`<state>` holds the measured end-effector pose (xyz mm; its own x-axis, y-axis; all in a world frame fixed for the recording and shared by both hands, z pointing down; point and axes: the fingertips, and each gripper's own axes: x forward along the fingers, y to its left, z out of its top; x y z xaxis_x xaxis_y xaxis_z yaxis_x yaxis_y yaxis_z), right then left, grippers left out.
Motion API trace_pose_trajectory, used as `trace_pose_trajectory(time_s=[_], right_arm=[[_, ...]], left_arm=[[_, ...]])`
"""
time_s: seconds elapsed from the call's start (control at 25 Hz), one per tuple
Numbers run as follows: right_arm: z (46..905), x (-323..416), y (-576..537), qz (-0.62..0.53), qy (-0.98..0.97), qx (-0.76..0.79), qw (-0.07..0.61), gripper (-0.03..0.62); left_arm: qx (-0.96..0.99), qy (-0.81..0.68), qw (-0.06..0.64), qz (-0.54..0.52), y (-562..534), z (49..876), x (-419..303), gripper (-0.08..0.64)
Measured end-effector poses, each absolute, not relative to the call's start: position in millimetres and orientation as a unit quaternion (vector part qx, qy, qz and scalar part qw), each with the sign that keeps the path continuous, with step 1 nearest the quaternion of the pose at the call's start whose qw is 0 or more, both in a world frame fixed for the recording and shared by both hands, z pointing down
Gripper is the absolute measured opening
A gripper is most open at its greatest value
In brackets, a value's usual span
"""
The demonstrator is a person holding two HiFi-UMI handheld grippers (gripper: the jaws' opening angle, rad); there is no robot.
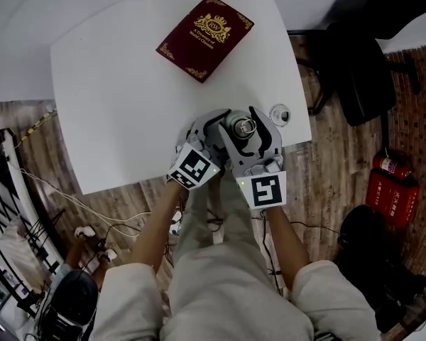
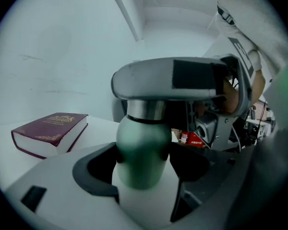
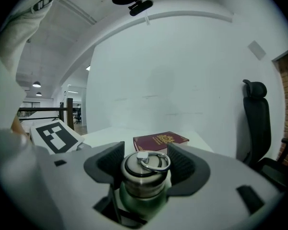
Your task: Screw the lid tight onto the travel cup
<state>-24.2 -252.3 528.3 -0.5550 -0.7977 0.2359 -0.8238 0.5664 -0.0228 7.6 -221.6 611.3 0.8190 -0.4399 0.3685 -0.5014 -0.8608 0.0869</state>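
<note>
Looking steeply down, the head view shows both grippers meeting at the near edge of a white table [image 1: 121,98], at the centre of the frame. The travel cup [image 2: 143,152] stands upright there, with its long axis vertical. The left gripper [image 2: 143,163] comes in from the side, and its dark pads are clamped around the cup's green body, low down. The right gripper [image 3: 145,166] sits higher, with its jaws pressed against either side of the steel lid [image 3: 144,172], which sits on the cup's neck. A small metal ring [image 3: 156,161] lies on top of the lid.

The lid is directly between the right jaws and directly above the left grip, so the right gripper looks placed to turn the lid about the cup's vertical axis while the left holds the body steady. How far the lid is already threaded on cannot be made out.

A maroon book [image 1: 204,38] lies well apart, at the upper centre of the table.
</note>
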Motion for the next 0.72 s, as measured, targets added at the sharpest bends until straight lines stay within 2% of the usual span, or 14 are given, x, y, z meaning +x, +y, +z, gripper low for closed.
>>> trace_pose_trajectory(time_s=[0.2, 0.32, 0.72], right_arm=[[527.3, -26.0, -251.5, 0.072, -0.887, 0.447, 0.091, 0.283], [526.2, -27.2, -249.5, 0.087, -0.908, 0.402, 0.081, 0.351], [527.3, -40.7, -234.5, 0.035, -0.971, 0.197, 0.134, 0.353]], left_arm=[[0.949, -0.248, 0.092, 0.171, -221.7, 612.1, 5.8, 0.339], [0.949, -0.248, 0.093, 0.171, -222.3, 613.1, 5.3, 0.339], [0.95, -0.246, 0.091, 0.17, -222.3, 611.7, 6.2, 0.339]])
